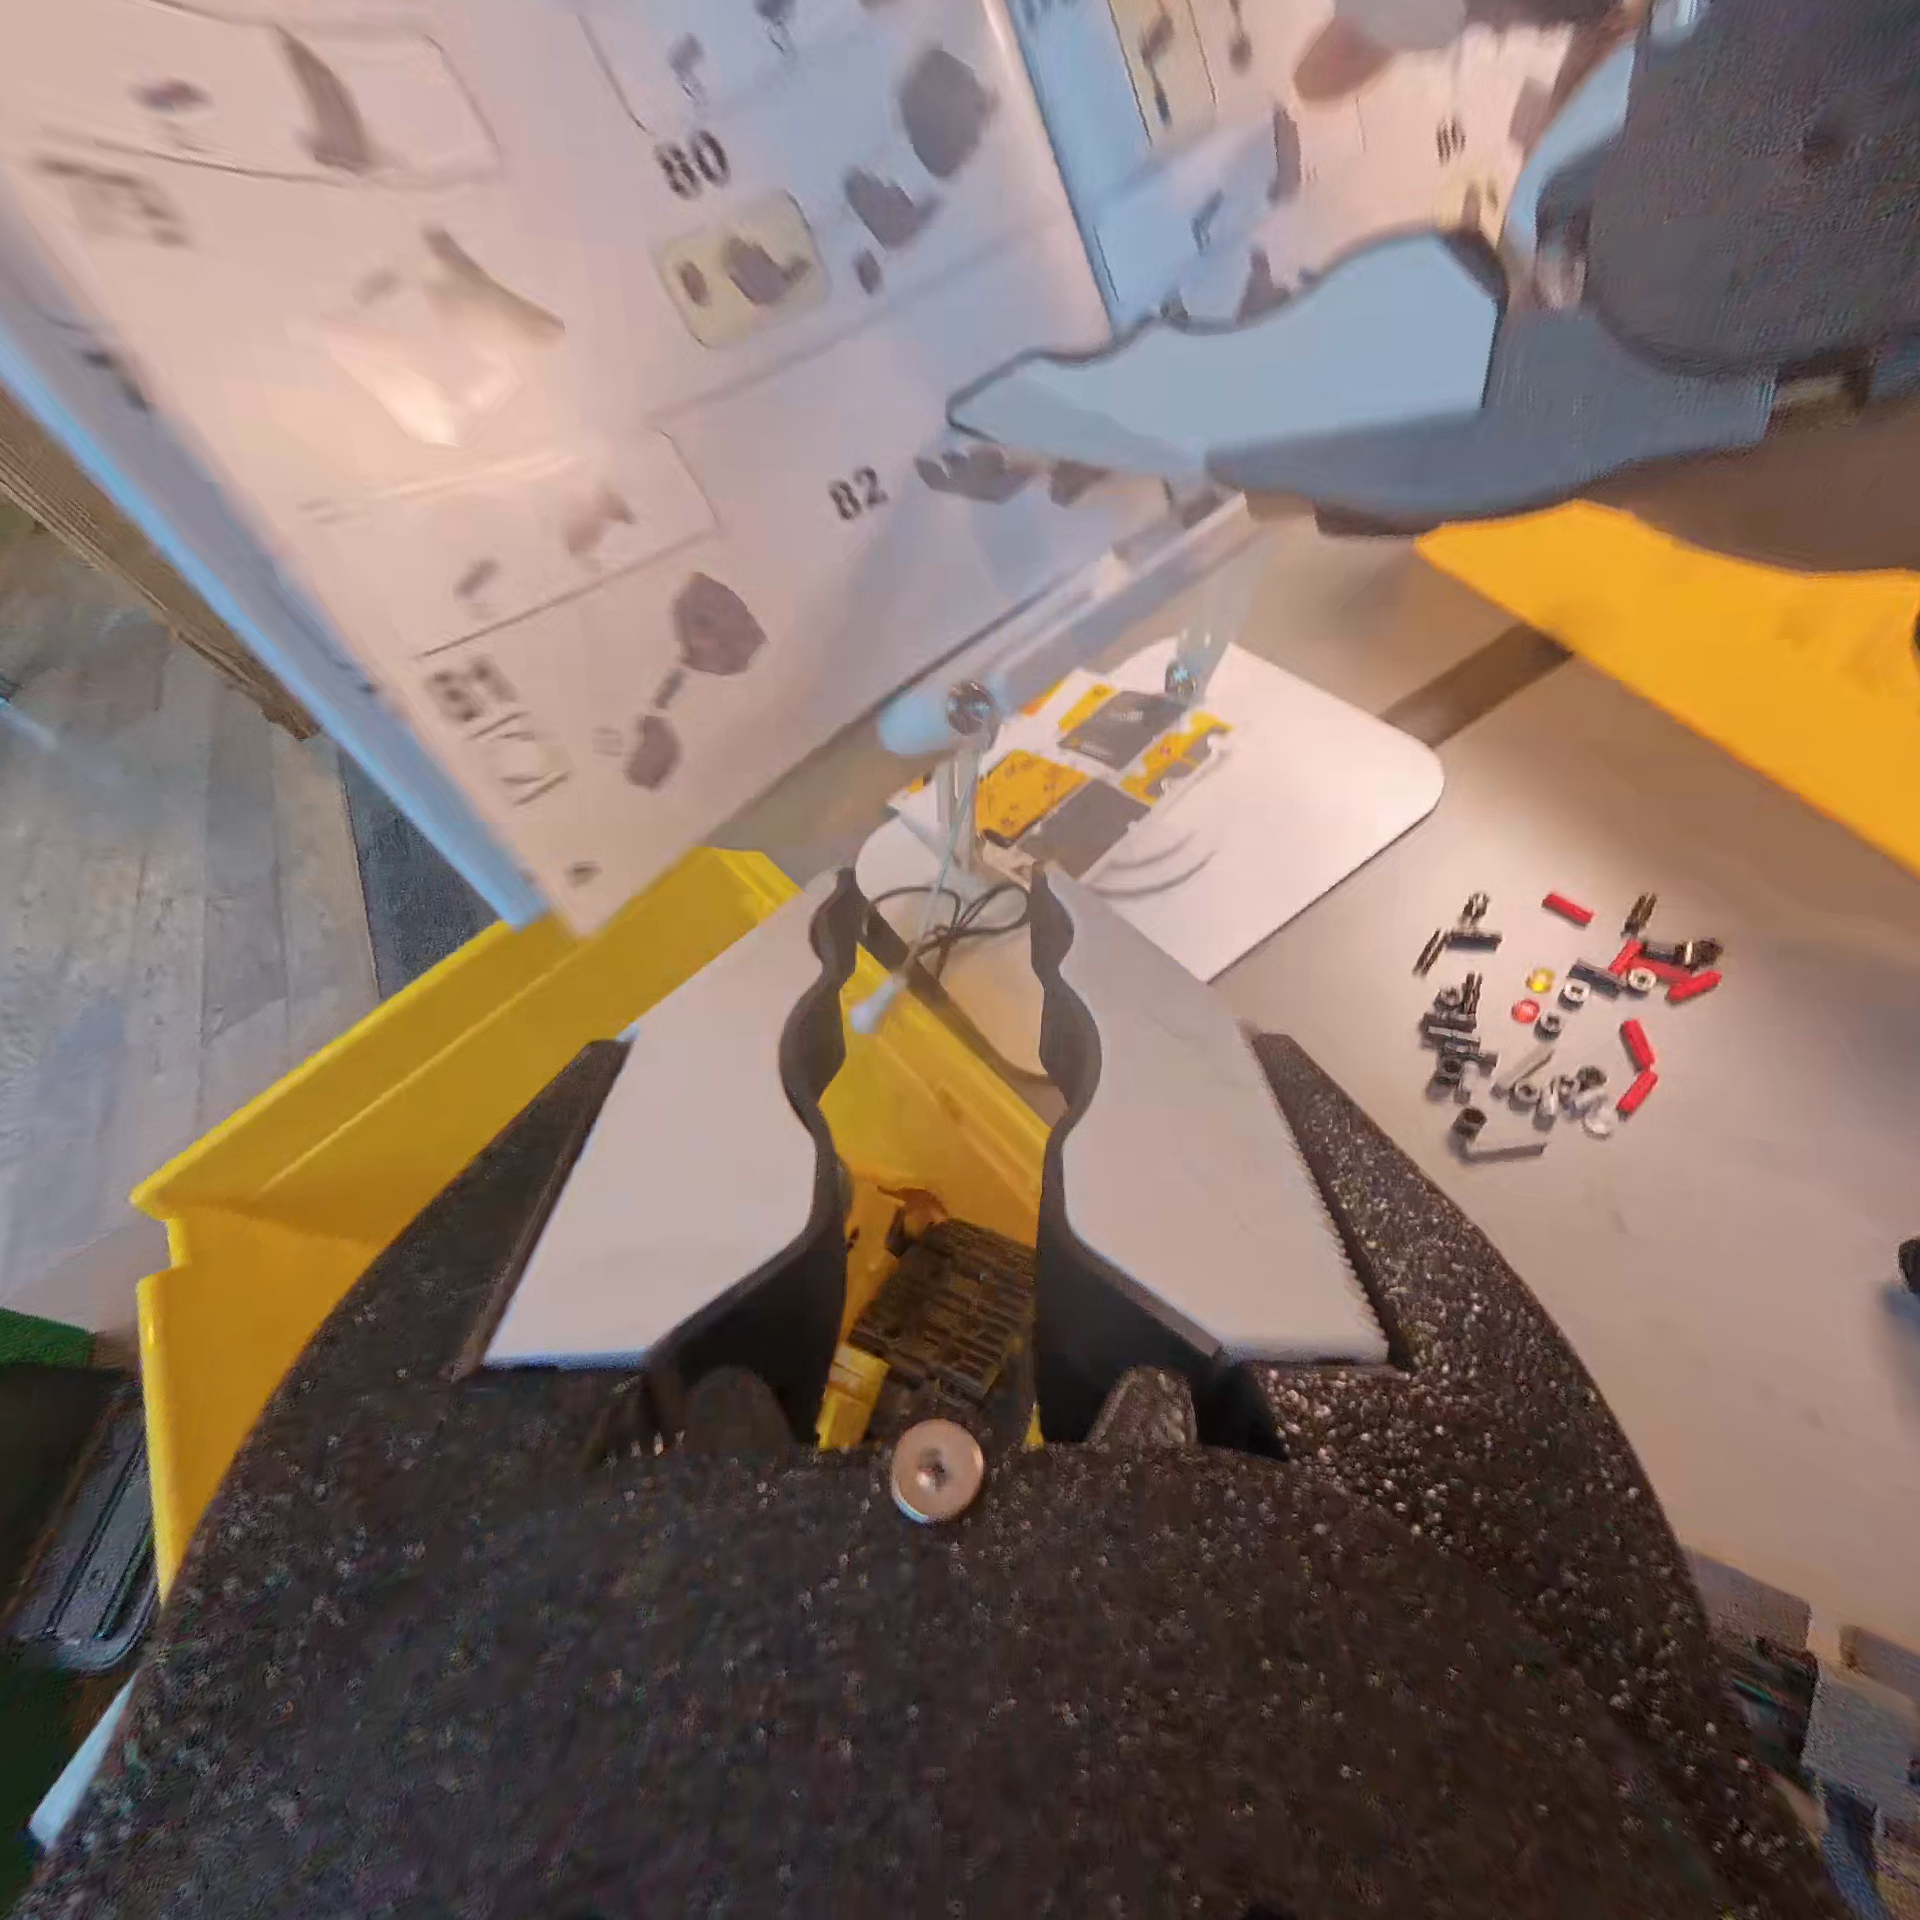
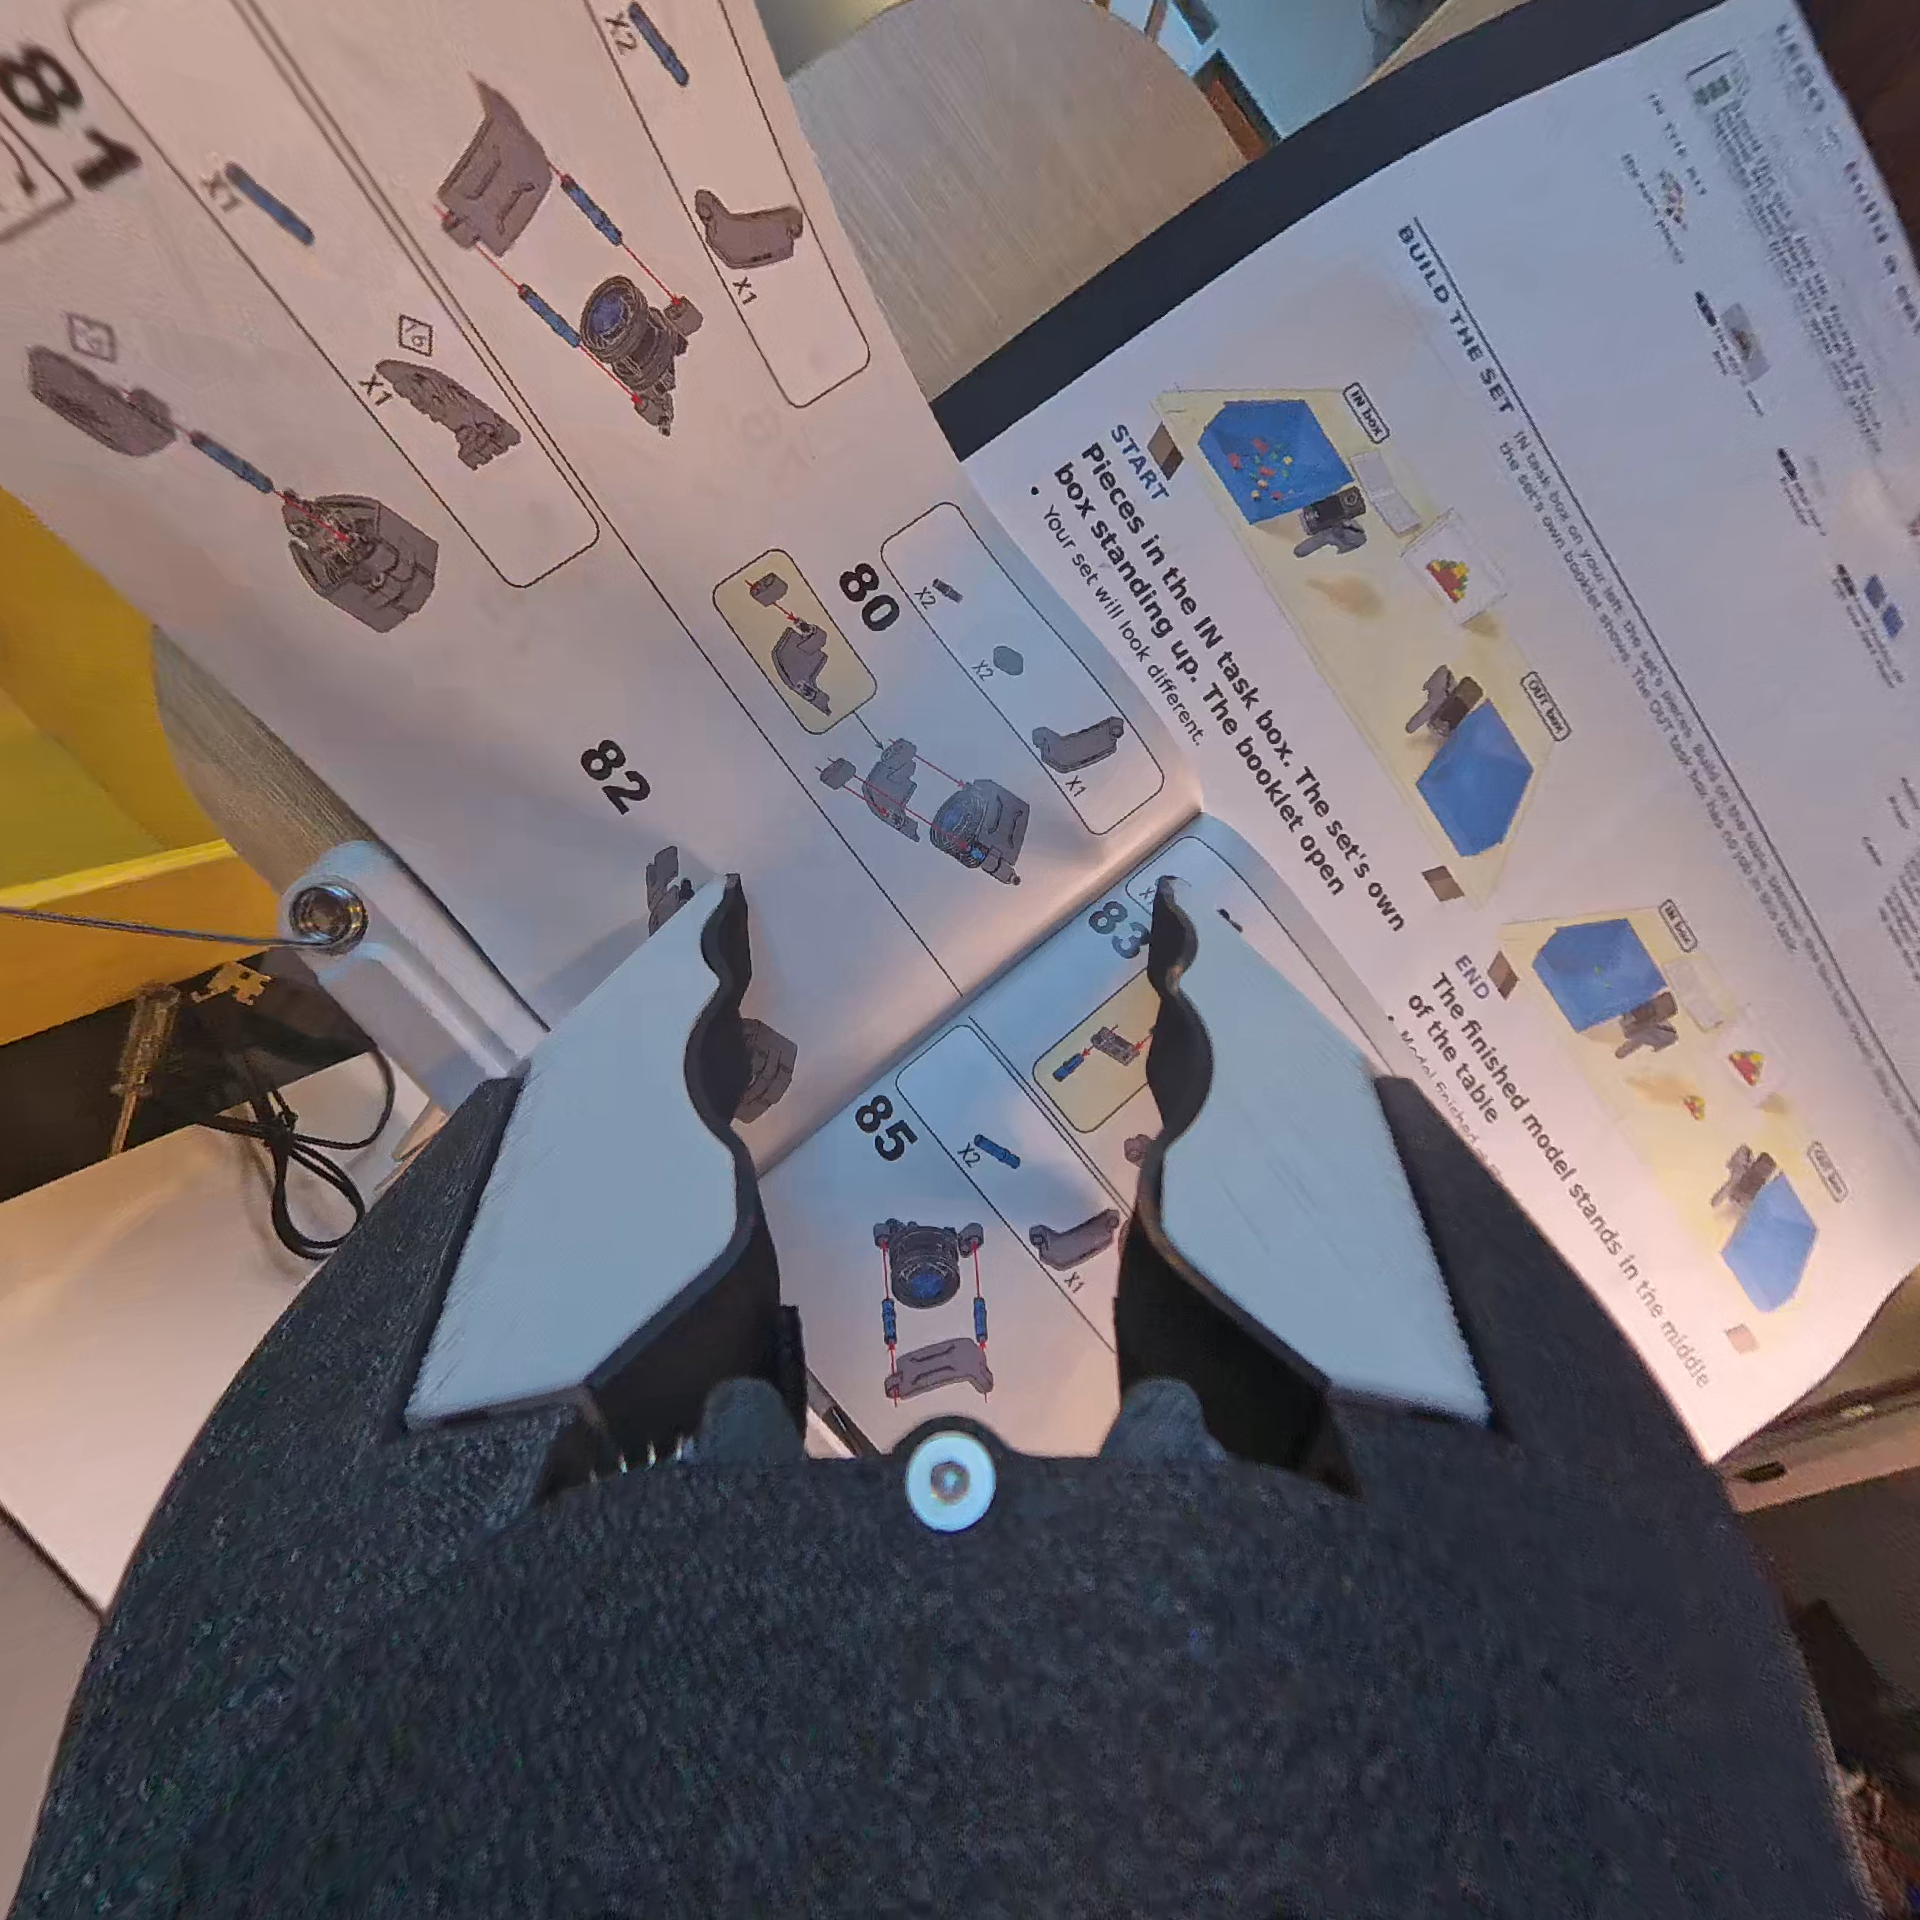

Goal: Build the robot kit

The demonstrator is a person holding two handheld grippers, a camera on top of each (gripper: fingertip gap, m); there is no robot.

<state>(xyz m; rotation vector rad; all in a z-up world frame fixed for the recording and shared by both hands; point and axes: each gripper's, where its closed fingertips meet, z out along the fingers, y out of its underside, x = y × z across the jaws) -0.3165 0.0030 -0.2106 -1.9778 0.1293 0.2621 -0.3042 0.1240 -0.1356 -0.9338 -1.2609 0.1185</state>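
My left gripper (image 1: pixel 940 904) is open and empty, and hovers over a yellow bin (image 1: pixel 436 1060). A yellow and black tracked model (image 1: pixel 935 1320) lies in the bin, seen between the jaws. An open instruction booklet (image 1: pixel 499 436) stands on a white stand (image 1: pixel 966 717) just beyond. My right gripper (image 2: pixel 951 904) is open, with its tips close to the booklet (image 2: pixel 582 623) at the fold, over the lower page (image 2: pixel 935 1195). I cannot tell if it touches the paper. The right gripper also shows in the left wrist view (image 1: pixel 1091 436), against the booklet's right edge.
Loose small red, black and grey pieces (image 1: pixel 1558 1018) lie on the grey table right of the stand's white base (image 1: pixel 1309 831). A second yellow bin (image 1: pixel 1714 665) sits at the far right. A printed sheet (image 2: pixel 1558 623) stands right of the booklet. A black cable (image 2: pixel 312 1174) lies by the stand.
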